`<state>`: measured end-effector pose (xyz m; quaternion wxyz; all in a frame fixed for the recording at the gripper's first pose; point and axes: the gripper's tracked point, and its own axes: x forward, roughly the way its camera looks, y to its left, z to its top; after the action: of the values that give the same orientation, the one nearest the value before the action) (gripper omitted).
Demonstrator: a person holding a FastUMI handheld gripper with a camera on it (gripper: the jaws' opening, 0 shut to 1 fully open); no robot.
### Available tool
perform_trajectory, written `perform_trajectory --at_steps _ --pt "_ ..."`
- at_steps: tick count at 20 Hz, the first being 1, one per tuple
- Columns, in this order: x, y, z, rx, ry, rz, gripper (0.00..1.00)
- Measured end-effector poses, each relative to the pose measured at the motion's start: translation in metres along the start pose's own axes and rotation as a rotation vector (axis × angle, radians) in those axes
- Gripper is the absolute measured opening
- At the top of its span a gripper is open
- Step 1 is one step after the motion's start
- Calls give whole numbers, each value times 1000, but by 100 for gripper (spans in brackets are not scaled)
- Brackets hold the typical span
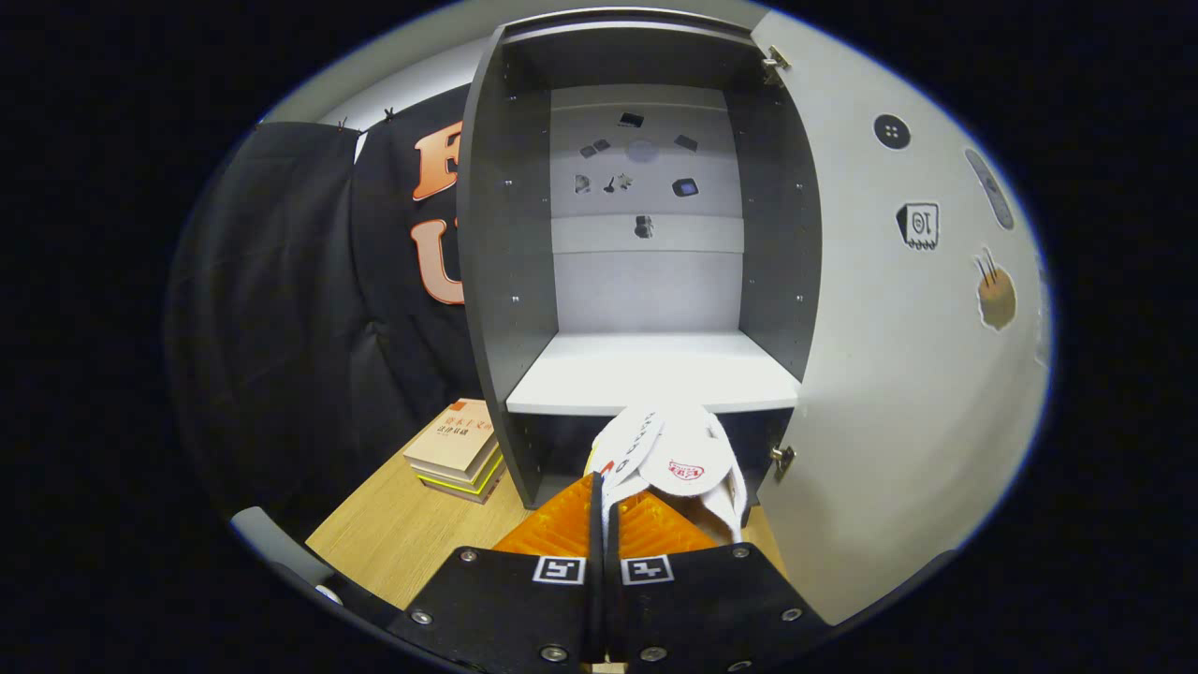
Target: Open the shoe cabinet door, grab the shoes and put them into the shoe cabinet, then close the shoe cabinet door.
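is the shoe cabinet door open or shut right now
Open. The door is swung out to the right, showing the shelf. The gripper is shut on the white slippers, just short of it.

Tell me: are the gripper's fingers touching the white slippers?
Touching. In the gripper view the gripper is shut on the white slippers, whose edge is pinched between the fingers.

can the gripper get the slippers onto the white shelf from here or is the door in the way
Probably yes. The gripper is shut on the white slippers, just below the shelf's front edge. The cabinet door is swung wide open to the right, and the shelf is bare, so the way looks free.
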<state>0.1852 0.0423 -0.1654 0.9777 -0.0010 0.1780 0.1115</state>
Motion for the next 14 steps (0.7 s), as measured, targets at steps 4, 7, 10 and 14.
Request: perform_trajectory --at_steps 4,7,10,14 --pt "40 -3 40 -24 -49 12 0" --pt "74 -10 64 -31 -65 13 0" --pt "113 -19 79 -64 -54 14 0" --pt "154 -27 96 -50 -38 27 0"
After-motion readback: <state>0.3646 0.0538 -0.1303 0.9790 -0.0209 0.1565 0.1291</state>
